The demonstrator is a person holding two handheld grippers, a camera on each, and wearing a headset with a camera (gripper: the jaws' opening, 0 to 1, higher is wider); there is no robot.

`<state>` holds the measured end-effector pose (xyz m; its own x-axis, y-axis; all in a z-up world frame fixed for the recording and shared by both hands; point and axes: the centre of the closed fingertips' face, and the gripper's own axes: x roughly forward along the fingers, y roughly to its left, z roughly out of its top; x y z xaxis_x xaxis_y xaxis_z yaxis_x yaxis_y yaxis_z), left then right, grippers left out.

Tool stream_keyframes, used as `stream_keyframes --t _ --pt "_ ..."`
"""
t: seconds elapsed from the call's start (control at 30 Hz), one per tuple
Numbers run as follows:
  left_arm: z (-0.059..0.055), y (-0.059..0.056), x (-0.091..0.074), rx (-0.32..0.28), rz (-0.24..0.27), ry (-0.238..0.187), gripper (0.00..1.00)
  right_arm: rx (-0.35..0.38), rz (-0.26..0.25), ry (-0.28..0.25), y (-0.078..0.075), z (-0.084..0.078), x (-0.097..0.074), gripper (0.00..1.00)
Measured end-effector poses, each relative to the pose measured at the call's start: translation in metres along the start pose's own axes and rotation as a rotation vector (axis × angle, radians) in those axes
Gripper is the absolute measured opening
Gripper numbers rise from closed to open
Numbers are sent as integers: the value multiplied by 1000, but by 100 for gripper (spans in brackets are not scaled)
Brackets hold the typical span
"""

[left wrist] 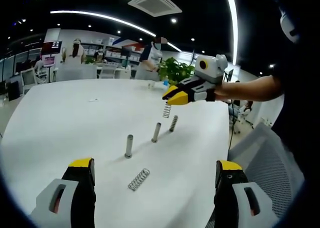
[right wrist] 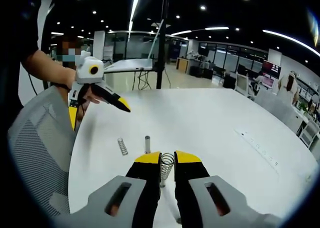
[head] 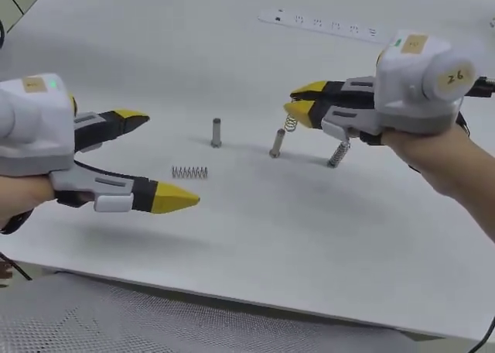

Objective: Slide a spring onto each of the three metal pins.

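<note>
Three metal pins stand on the white table [head: 255, 229]. The left pin [head: 216, 132] and middle pin [head: 277, 142] are bare. The right pin [head: 338, 153] wears a spring and leans. My right gripper [head: 298, 104] hovers just above the middle pin, shut on a spring [head: 290, 123] that hangs from its yellow tips; that held spring [right wrist: 167, 164] sits between the jaws. A loose spring [head: 189, 172] lies flat in front of the left pin. My left gripper [head: 166, 161] is wide open over the loose spring [left wrist: 138, 179], holding nothing.
A white power strip [head: 321, 24] lies at the far side of the table. A grey mesh chair [head: 155, 322] sits below the table's near edge. Office desks and people stand far behind.
</note>
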<state>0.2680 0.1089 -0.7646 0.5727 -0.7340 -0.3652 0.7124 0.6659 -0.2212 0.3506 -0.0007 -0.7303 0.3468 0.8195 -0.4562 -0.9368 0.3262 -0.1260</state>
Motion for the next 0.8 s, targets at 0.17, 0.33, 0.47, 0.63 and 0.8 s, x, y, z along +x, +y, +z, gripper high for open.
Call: stream_keyframes --t 0.17,0.33,0.47,0.63,0.8 --pt "1 0 0 1 1 -3 98 18 -9 1 -2 -2 2 7" --pt "1 -1 0 3 1 -3 98 24 -11 3 -2 -2 4 7" --pt "0 -1 -1 -2 3 -5 98 27 -13 8 -3 -4 6 7" --pt "-1 0 -2 -5 12 -5 98 34 -14 16 -3 -6 9 7" --pt "0 1 -3 -6 15 -8 98 40 -15 16 -3 -7 11 7"
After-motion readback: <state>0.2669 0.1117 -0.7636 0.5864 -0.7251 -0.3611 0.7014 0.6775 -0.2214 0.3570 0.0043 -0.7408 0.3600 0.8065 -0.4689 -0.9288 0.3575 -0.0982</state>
